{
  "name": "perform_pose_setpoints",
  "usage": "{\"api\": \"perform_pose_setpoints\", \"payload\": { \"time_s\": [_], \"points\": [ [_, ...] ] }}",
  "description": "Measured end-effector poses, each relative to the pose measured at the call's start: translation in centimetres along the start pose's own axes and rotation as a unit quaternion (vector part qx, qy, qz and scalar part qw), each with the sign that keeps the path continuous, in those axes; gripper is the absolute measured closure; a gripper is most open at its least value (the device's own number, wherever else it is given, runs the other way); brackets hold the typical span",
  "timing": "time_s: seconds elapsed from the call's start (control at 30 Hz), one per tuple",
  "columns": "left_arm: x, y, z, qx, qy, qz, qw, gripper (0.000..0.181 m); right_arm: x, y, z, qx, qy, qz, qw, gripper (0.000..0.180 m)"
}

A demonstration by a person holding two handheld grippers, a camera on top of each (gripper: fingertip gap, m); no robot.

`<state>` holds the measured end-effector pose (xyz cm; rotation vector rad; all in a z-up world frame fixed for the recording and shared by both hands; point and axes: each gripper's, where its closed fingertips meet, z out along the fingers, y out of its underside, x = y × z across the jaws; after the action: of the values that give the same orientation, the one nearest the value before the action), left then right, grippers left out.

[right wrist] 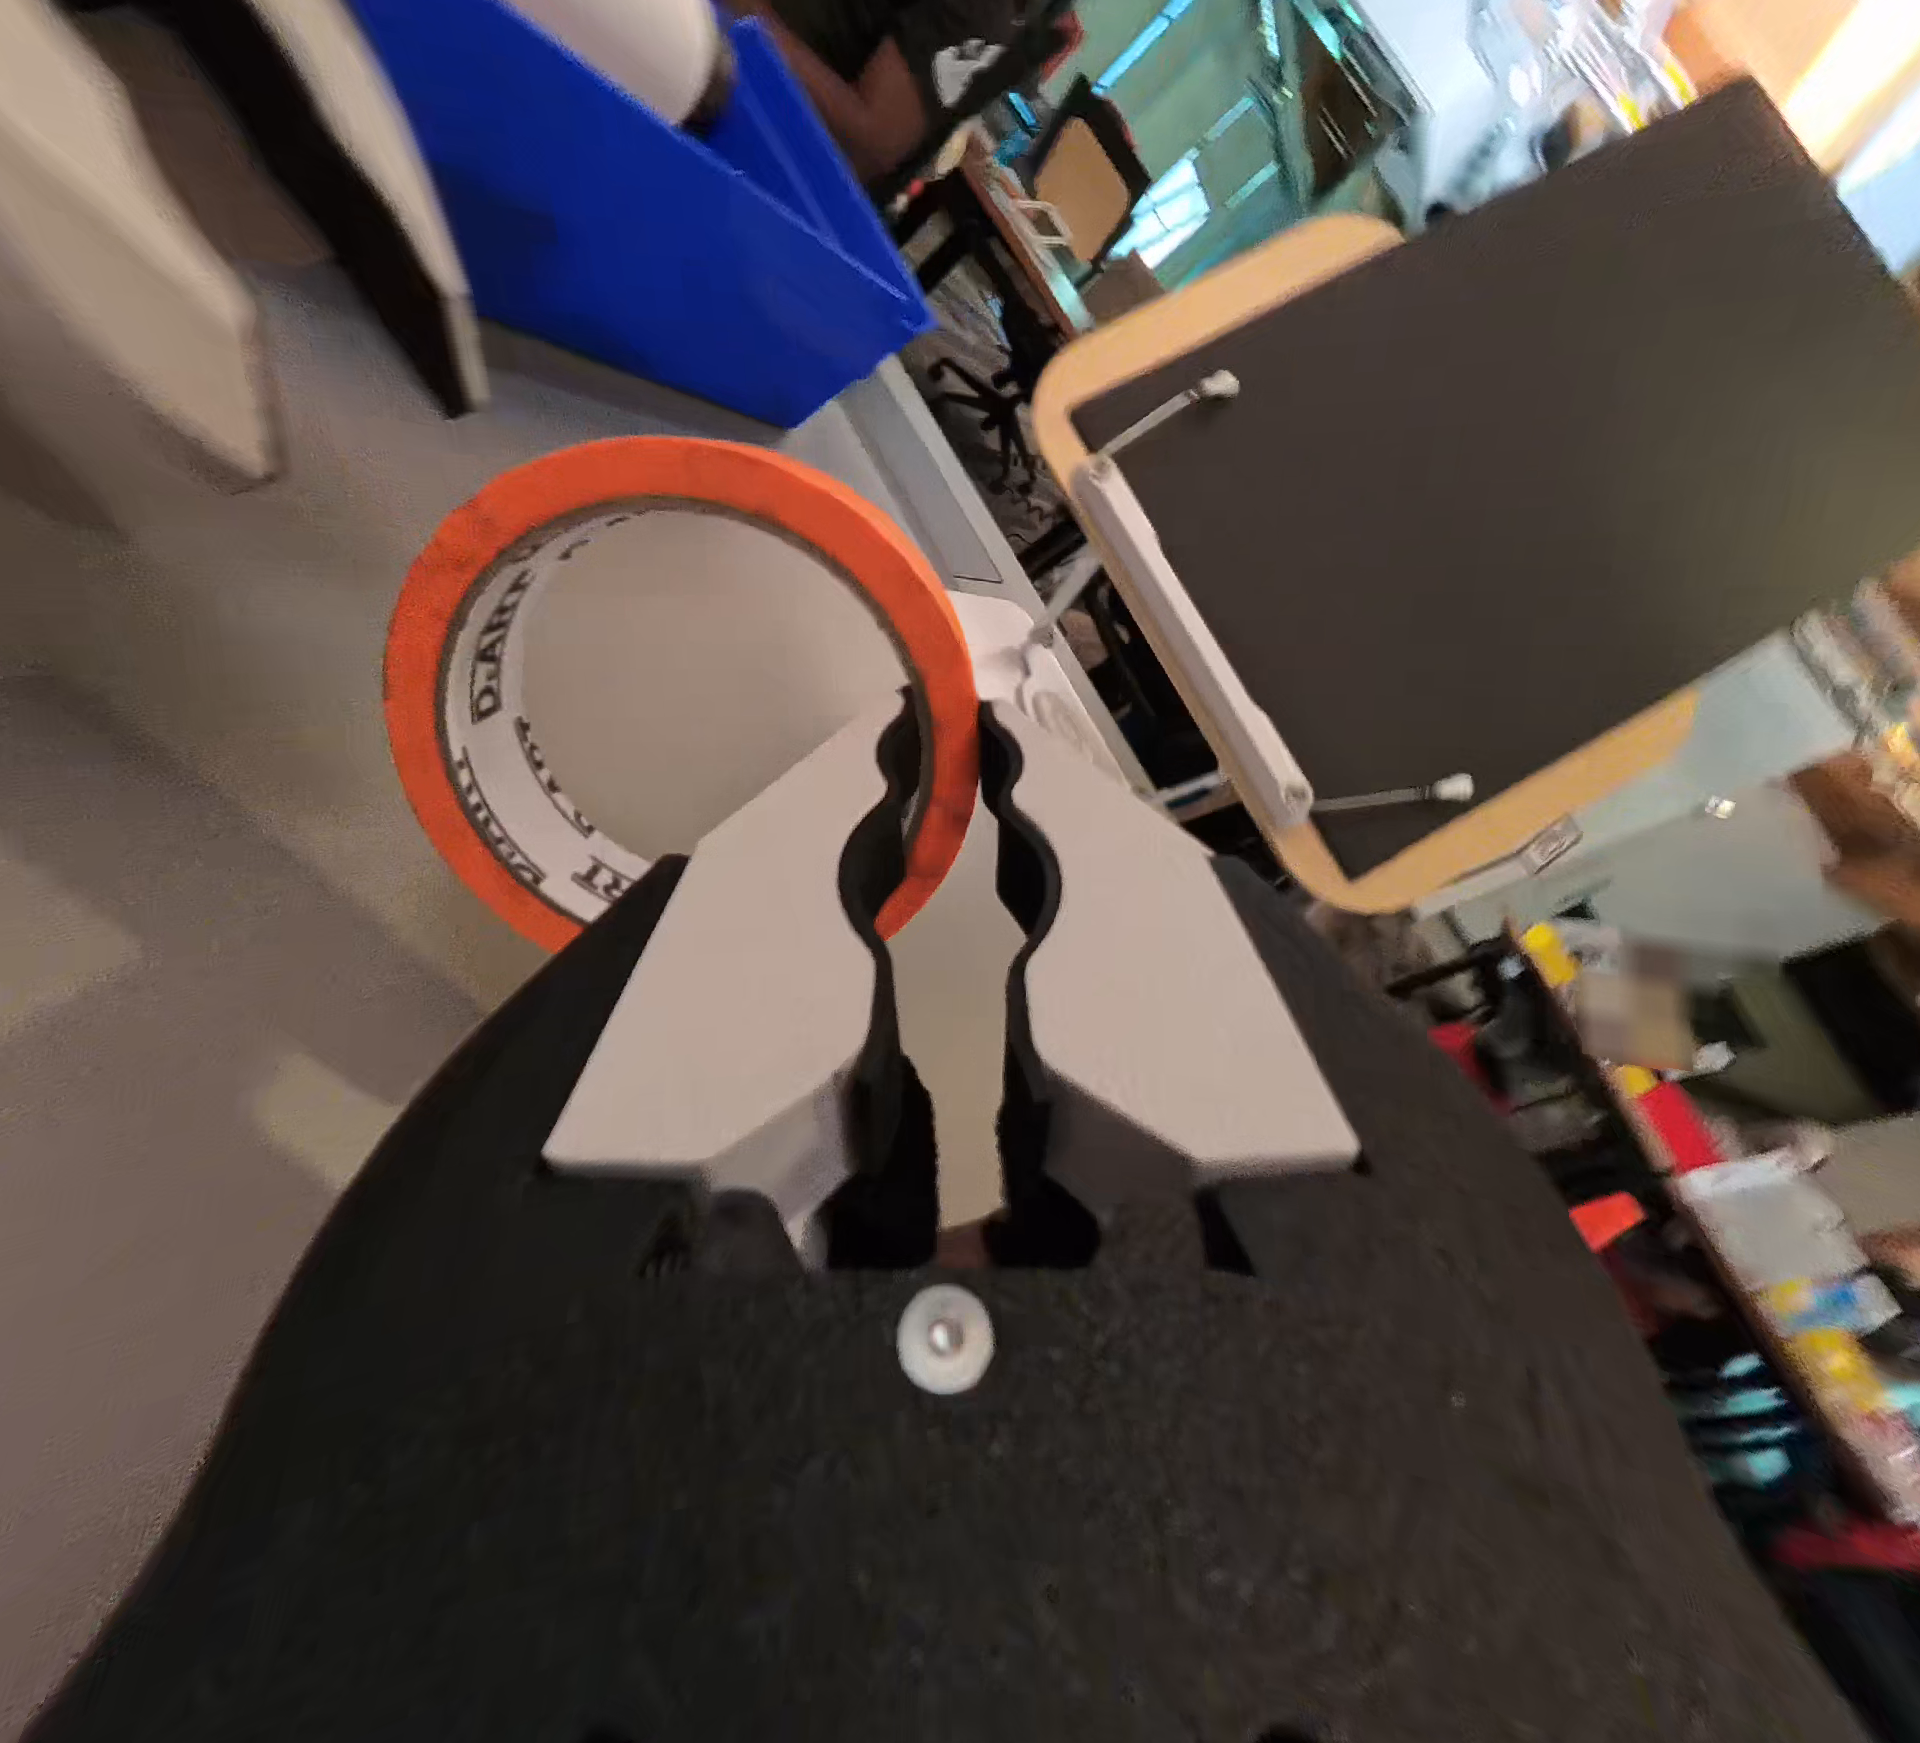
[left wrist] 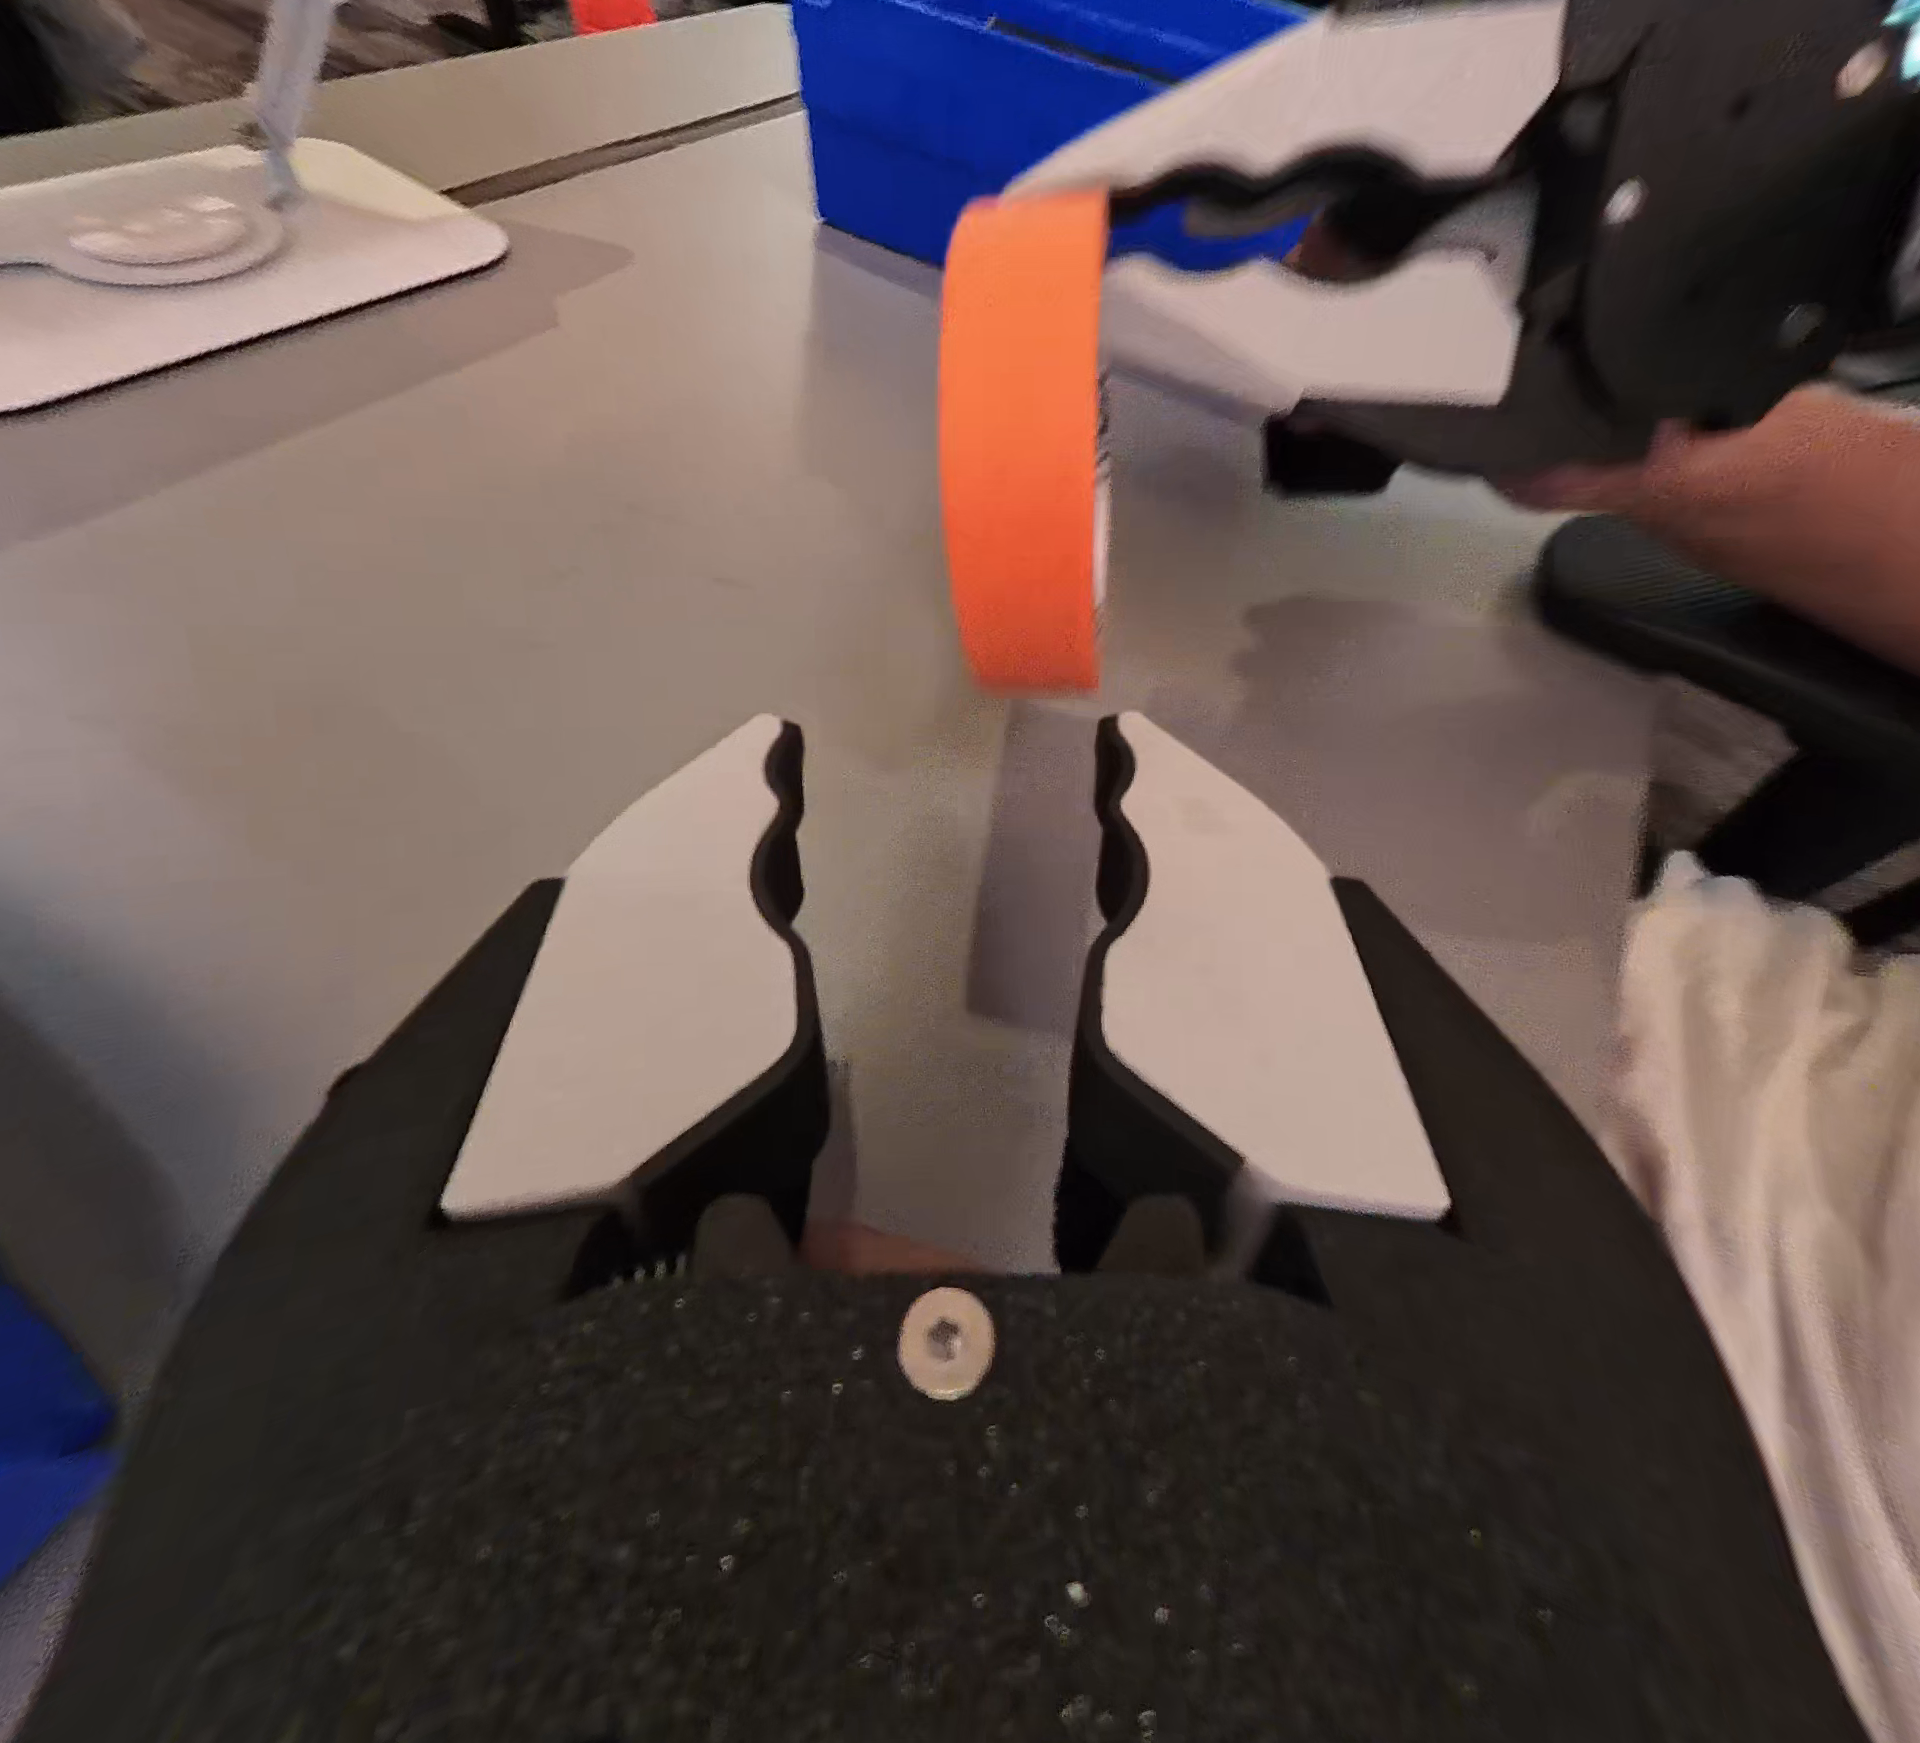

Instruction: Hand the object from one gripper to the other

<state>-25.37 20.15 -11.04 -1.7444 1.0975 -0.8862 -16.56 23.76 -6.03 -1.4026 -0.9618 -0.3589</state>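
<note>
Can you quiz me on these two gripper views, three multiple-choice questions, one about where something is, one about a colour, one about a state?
1. Where is the roll of tape?
A. lying flat on the table
B. inside the blue bin
C. held in the air by the right gripper

2. What colour is the tape's outer band?
A. orange
B. green
C. black

3. How does the left gripper stand?
A. shut on the tape
B. open, with nothing between its fingers
C. shut on nothing

Answers:
1 C: the right gripper pinches the roll's wall above the grey table, with the blue bin behind it.
2 A: both views show an orange band.
3 B: its fingers stand apart just below the roll.
</note>
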Motion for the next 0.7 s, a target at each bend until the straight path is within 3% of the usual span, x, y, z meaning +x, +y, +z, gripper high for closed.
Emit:
{"api": "perform_pose_setpoints", "payload": {
  "time_s": [0.03,0.1,0.17,0.23,0.33,0.5,0.6,0.7],
  "points": [
    [-0.4,0.3,0.2,-0.006,-0.014,0.008,1.0,0.125,0.9,0.5,-0.1,0.003,0.007,0.042,0.999,0.169],
    [-0.4,0.8,0.7,-0.018,-0.033,0.032,0.999,0.121,1.8,1.2,-0.1,0.004,-0.011,0.156,0.988,0.17],
    [0.6,1.1,1.4,-0.024,-0.041,0.078,0.996,0.119,1.4,1.1,0.1,0.012,-0.069,0.293,0.954,0.17],
    [2.4,0.0,1.5,0.006,-0.019,0.091,0.996,0.122,0.4,0.7,0.4,0.019,-0.145,0.421,0.895,0.17],
    [5.5,-2.5,0.2,0.078,0.089,0.035,0.992,0.122,-2.1,-0.2,0.5,0.022,-0.271,0.54,0.797,0.17],
    [7.4,-5.2,-2.1,0.156,0.186,-0.04,0.969,0.135,-5.4,-2.1,0.3,0.034,-0.377,0.617,0.69,0.17],
    [8.1,-5.5,-2.3,0.166,0.219,-0.061,0.96,0.166,-6.4,-3.4,0.0,0.046,-0.408,0.629,0.66,0.17],
    [8.3,-5.3,-2.5,0.157,0.241,-0.071,0.955,0.169,-6.5,-3.6,-0.1,0.052,-0.41,0.633,0.654,0.17]
  ]
}}
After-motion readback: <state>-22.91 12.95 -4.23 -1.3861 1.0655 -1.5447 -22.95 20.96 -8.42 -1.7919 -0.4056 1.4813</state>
